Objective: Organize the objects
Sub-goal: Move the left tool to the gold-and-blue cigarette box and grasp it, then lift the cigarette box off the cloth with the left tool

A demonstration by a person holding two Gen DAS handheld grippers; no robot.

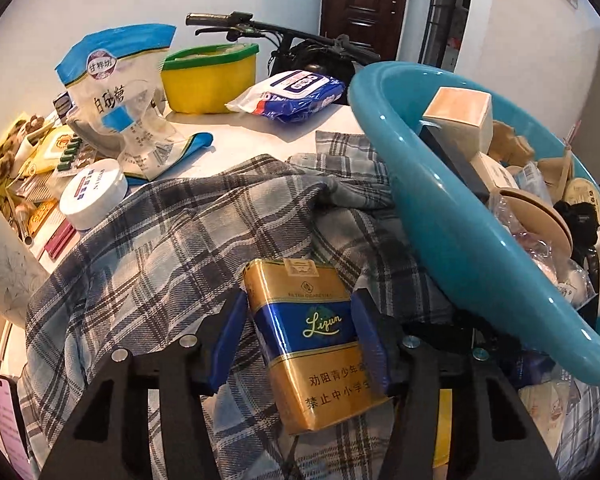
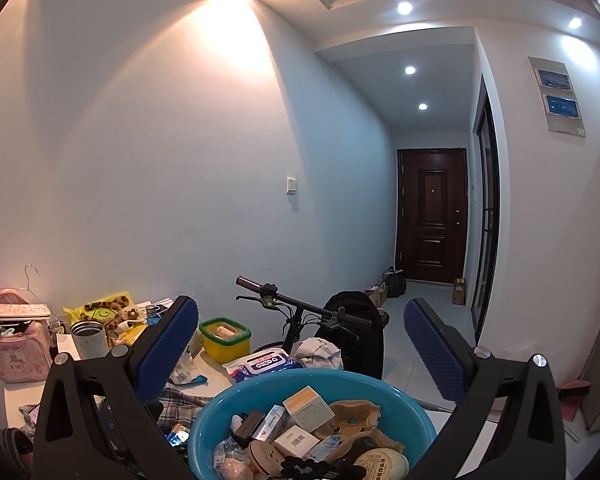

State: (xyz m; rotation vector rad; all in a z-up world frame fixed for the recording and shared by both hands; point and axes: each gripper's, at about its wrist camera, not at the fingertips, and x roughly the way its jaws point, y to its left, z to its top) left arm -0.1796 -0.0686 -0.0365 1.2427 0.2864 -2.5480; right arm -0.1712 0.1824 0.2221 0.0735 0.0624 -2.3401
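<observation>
The cigarette pack (image 1: 314, 344) lies flat on the plaid shirt (image 1: 172, 240), just left of the blue basin (image 1: 440, 216), w/ its long axis running away from me. My left gripper (image 1: 300, 340) straddles it at the blue band, one pad on each long side. The right pad looks to be on the pack's edge; at the left pad (image 1: 228, 340) I can't tell contact from a small gap, so I treat the grip as not yet confirmed.

Procedure, as I judge it:
1. Close square on both long edges; don't crush the soft pack.
2. Keep the pads clear of the cloth, or the shirt lifts too.
3. Raise straight up, then carry right over the basin rim.

My right gripper (image 2: 300, 344) hangs wide and empty, level, over the basin's near side.
</observation>
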